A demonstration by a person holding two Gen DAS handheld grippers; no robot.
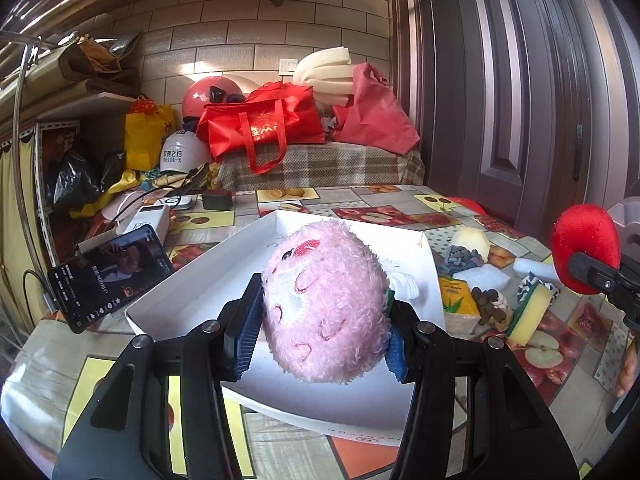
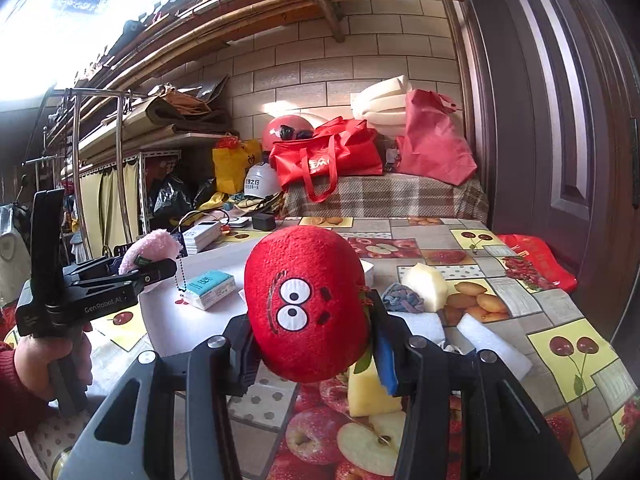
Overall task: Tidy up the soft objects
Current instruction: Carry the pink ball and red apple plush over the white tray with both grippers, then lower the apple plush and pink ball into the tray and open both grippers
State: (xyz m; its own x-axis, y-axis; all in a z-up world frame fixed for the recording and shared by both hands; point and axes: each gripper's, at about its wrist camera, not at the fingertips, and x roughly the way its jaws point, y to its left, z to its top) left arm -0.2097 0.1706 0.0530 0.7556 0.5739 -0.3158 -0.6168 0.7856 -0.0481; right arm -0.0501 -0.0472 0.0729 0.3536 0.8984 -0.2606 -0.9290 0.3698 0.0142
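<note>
Pink plush toy (image 1: 324, 304) fills the left hand-held gripper (image 1: 320, 340), whose blue-padded fingers (image 1: 242, 332) are spread about as wide as the toy's body and press into its fur from both sides. The toy hangs just above a shallow white box (image 1: 192, 292) on the desk (image 1: 360, 200), whose cloth is printed with fruit. In the right wrist view, a tissue pack (image 2: 210, 289) lies inside that box.

The right hand-held gripper (image 2: 316, 352) is likewise closed partway on a red plush toy (image 2: 306, 304) with white cartoon eyes, held over the desk to the right of the box. Below and beyond it lie a yellow sponge (image 2: 370, 394), white foam blocks (image 2: 492, 344), a grey-blue knitted piece (image 2: 402, 298) and a pale foam chunk (image 2: 426, 286). A phone (image 1: 110, 276) leans beside the box's left edge.
</note>
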